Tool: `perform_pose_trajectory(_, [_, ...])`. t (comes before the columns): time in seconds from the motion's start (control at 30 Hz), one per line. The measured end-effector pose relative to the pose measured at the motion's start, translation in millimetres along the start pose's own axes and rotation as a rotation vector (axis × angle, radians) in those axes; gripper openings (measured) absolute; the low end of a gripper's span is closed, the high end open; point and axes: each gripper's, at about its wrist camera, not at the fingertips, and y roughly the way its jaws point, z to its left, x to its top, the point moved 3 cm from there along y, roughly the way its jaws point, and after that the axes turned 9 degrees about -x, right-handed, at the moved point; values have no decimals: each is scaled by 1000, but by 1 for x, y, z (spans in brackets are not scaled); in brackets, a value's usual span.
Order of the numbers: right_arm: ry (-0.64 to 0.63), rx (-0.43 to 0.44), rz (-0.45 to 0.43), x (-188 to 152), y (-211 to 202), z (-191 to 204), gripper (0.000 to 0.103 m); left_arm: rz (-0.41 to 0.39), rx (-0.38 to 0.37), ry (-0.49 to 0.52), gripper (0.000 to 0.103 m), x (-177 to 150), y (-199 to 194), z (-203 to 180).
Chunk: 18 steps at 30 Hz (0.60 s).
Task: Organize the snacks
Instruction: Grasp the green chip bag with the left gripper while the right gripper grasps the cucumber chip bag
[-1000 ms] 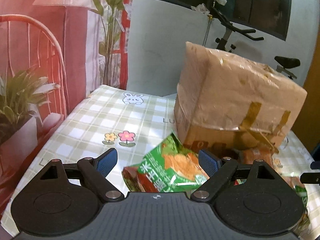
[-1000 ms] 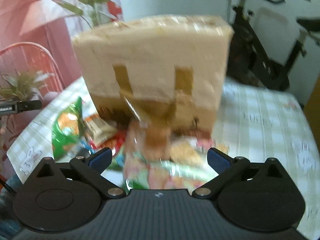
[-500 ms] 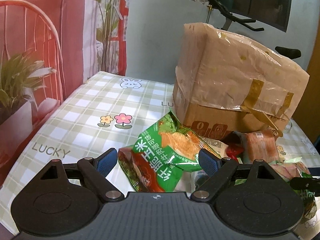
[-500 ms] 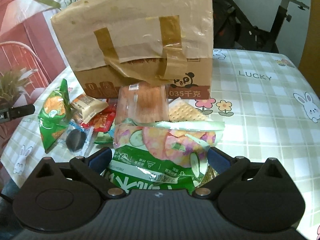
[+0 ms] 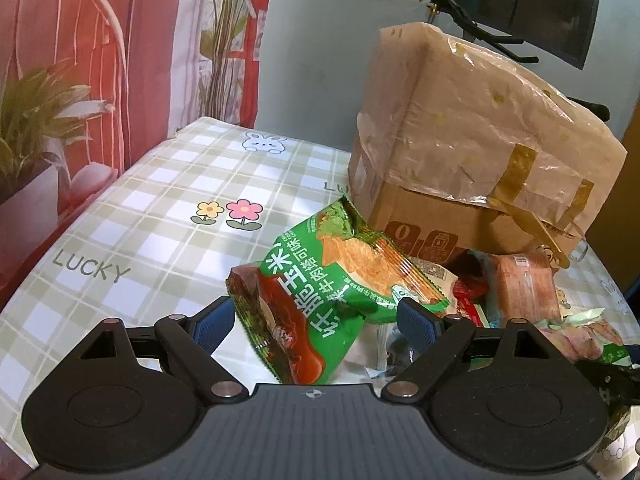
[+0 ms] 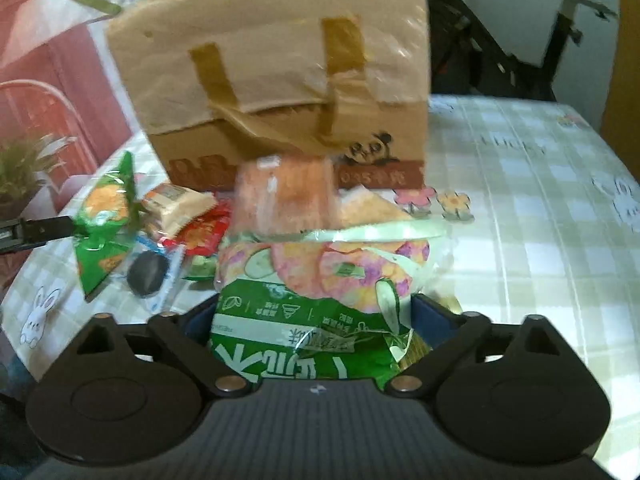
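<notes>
Plainly, we have barely begun: every snack we can see lies in one loose heap on the checked tablecloth (image 5: 132, 200), pressed against the foot of the taped cardboard box (image 5: 472, 152), and nothing looks sorted or put away yet.

Our left gripper (image 5: 318, 322) stands wide, clear of its target; the green corn-chip bag (image 5: 340, 280) lies between the blue pads, at twelve o'clock from the tool, with neither pad pressing on it as far as we can tell. Our right gripper (image 6: 316, 316) has just been closing its jaws around the green cucumber-chip bag (image 6: 320, 296), which fills the gap; the frame is blurred and the bag hides the pads, so we cannot tell whether they grip it yet.

Counting from the right wrist view, we make out roughly eight snacks:
- two large green bags, one at each tool;
- one pink-orange packet (image 6: 284, 196) at twelve o'clock, leaning on the box;
- one pale cracker pack (image 6: 372, 208) at one o'clock;
- one tan wafer packet (image 6: 180, 204), one red packet (image 6: 204, 232) and one dark round sweet (image 6: 148, 276) at ten o'clock;
- one small green scrap beside them, too blurred to name.

One box, two tools.

What remains, we judge, is lifting both bags and then clearing the smaller pieces.
</notes>
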Motion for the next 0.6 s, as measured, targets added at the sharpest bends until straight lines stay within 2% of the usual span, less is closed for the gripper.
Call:
perform_pose_trajectory(0.13, [-34, 31, -55, 2, -7, 7, 87, -14, 7, -28, 90, 4, 6, -1])
perform_pose_trajectory(0.27, [-53, 6, -107, 0, -9, 7, 87, -36, 17, -109, 90, 9, 16, 4])
perform_pose_trajectory(0.4, [-35, 8, -114, -2, -8, 2, 87, -41, 58, -191, 90, 9, 32, 10])
perform_pose_trajectory(0.5, [-35, 9, -110, -4, -6, 1, 87, -46, 52, -218, 90, 6, 43, 10])
perform_pose_trajectory(0.6, [-35, 14, -112, -6, -6, 1, 87, -61, 56, -235, 96, 1, 51, 11])
